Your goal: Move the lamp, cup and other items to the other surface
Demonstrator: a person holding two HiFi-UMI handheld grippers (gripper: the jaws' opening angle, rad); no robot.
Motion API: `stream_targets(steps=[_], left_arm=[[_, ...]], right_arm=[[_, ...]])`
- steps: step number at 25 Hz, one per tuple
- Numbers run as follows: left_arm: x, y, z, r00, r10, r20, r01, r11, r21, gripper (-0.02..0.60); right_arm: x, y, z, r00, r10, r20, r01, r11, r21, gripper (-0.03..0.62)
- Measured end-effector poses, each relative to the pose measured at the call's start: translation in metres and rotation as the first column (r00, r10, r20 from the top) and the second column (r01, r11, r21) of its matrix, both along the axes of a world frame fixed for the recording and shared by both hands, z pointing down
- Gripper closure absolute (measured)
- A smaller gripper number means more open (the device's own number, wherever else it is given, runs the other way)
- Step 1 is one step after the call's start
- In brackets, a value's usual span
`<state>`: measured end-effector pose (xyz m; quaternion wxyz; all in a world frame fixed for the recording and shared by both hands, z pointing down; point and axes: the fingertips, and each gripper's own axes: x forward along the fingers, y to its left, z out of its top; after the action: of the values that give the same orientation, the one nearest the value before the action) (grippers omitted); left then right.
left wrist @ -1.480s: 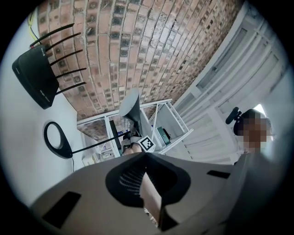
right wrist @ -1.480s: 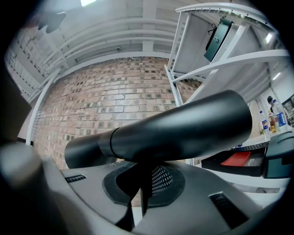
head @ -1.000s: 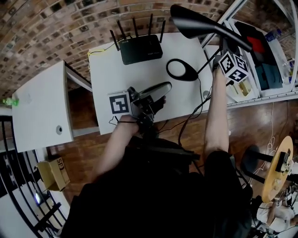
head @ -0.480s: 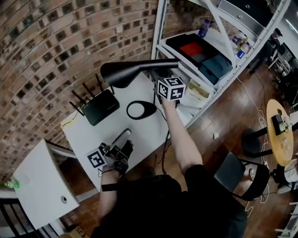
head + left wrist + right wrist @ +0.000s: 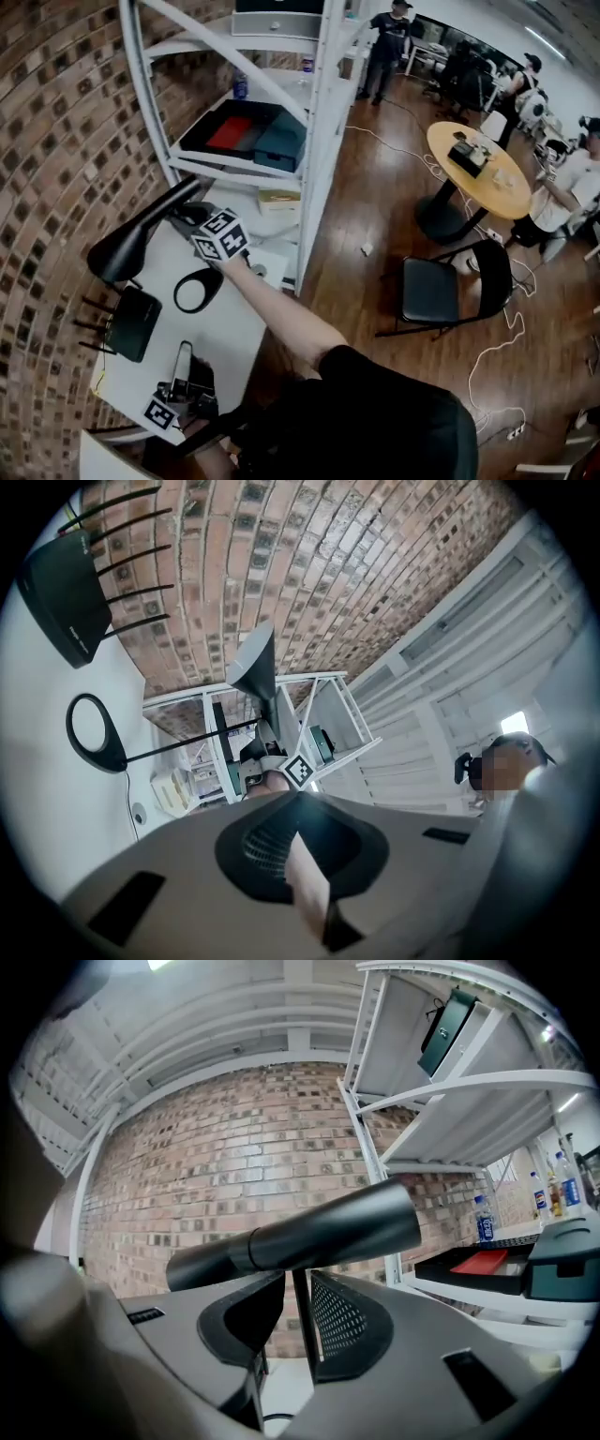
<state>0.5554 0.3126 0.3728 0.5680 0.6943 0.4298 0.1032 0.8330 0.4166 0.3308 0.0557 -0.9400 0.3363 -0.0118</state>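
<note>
My right tongs [image 5: 298, 1309], just opening, loosely straddle the lamp stem [image 5: 300, 1288]; my left tongs [image 5: 302, 850], at six o'clock, clench a flat strip [image 5: 311, 892].

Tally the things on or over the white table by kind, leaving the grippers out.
Lamp: 1
Router: 1
Flat item: 1
Total: 3
</note>
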Motion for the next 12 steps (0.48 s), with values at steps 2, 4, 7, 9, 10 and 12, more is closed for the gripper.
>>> stream_targets(steps=[2,4,7,9,10,12], left_arm=[[-0.009,0.012,-0.006,0.999,0.028,-0.028,-0.028,1.000,0.007,0.578],[-0.016,0.026,-0.008,0.997,0.069,-0.035,-0.069,0.998,0.001,0.578],[-0.028,0.027,-0.009,0.994,0.107,-0.026,-0.107,0.994,0.001,0.578],[-0.039,0.024,-0.012,0.992,0.124,-0.034,-0.124,0.992,0.004,0.578],[-0.046,0.026,-0.014,0.989,0.141,-0.039,-0.140,0.990,0.005,0.578],[-0.058,0.030,-0.015,0.983,0.177,-0.041,-0.177,0.984,0.006,0.578]], right_arm=[[-0.021,0.006,-0.012,1.000,-0.011,-0.017,0.011,1.000,0.008,0.480],[-0.044,0.022,-0.023,0.999,0.001,-0.036,0.000,1.000,0.018,0.502],[-0.071,0.028,-0.030,0.999,0.011,-0.047,-0.009,0.999,0.051,0.551],[-0.091,0.021,-0.037,0.998,-0.002,-0.058,0.006,0.997,0.073,0.583],[-0.102,0.021,-0.041,0.998,-0.003,-0.064,0.008,0.997,0.076,0.583],[-0.126,0.025,-0.048,0.997,0.006,-0.076,0.000,0.996,0.084,0.583]])
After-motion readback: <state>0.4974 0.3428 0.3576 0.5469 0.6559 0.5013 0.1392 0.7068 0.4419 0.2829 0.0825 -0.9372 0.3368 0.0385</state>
